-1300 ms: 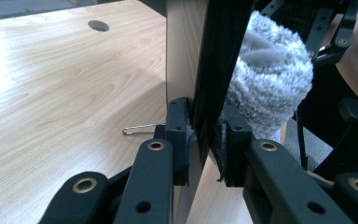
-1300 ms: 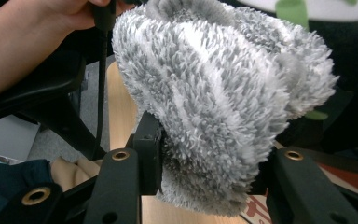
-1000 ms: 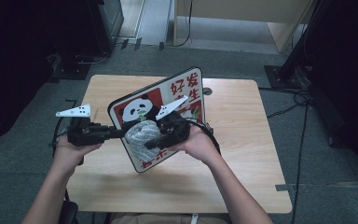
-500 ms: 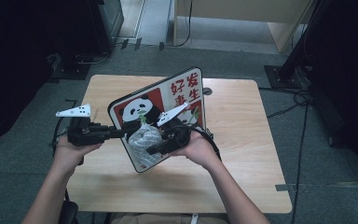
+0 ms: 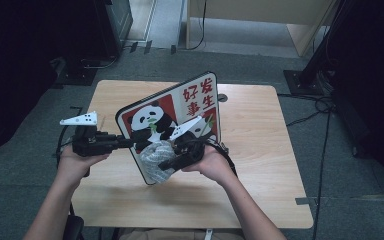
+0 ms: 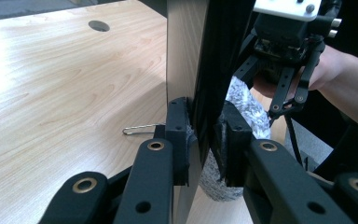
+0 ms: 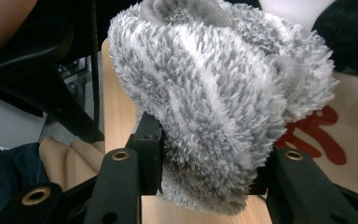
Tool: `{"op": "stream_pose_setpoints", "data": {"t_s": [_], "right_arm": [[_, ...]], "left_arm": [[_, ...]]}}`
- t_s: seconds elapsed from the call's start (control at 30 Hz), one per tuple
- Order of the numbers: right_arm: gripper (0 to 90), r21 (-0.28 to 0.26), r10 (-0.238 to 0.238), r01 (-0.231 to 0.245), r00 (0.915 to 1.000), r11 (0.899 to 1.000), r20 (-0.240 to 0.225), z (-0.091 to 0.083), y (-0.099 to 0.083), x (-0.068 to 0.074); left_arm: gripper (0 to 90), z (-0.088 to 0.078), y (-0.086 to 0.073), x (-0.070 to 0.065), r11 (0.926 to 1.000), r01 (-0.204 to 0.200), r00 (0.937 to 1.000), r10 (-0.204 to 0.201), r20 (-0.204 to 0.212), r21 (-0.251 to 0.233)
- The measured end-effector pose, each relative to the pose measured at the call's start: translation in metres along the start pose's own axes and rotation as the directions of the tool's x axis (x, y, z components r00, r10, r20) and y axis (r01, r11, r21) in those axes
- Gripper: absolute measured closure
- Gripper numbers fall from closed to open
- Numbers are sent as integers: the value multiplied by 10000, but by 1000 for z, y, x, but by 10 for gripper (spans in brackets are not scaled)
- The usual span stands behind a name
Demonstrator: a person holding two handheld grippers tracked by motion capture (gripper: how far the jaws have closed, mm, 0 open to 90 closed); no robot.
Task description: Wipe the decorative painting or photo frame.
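free: table (image 5: pixel 260 165) right half | blocked: upright panda board (image 5: pixel 180 112) at centre

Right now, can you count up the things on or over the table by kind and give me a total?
Panda picture board: 1
Fluffy grey cloth: 1
Wire paper clip: 1
Handheld tongs: 2, left tongs and right tongs
Total: 5
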State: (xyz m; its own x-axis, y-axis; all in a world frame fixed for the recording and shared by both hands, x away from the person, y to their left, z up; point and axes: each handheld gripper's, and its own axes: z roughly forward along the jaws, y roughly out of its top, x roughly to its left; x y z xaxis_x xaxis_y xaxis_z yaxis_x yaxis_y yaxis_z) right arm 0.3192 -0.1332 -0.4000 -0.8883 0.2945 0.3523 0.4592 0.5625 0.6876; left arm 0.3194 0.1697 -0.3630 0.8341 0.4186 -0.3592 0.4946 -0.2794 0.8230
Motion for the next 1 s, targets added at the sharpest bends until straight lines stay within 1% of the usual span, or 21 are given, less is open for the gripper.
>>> {"op": "stream_pose_setpoints", "data": {"t_s": [0.3,0.63,0.67,0.9,1.0], "right_arm": [[597,24,79,-79,9999,10000,-73,7,-11,-3],[597,215,82,-81,10000,9997,-56,16,-25,-6],[597,271,154,-152,9999,9995,-59,16,-26,-6],[596,509,92,-92,10000,9987,-9,23,-37,-8],[596,535,175,-173,9998,9984,-30,26,-40,-9]], "left_arm": [[772,0,0,0,10000,-16,10000,16,9,-1],[771,0,0,0,10000,-3,10000,3,13,2],[771,0,0,0,10000,-4,10000,4,13,3],[770,0,0,0,10000,-6,10000,6,26,2],[770,0,0,0,10000,10,10000,-10,22,5]]}}
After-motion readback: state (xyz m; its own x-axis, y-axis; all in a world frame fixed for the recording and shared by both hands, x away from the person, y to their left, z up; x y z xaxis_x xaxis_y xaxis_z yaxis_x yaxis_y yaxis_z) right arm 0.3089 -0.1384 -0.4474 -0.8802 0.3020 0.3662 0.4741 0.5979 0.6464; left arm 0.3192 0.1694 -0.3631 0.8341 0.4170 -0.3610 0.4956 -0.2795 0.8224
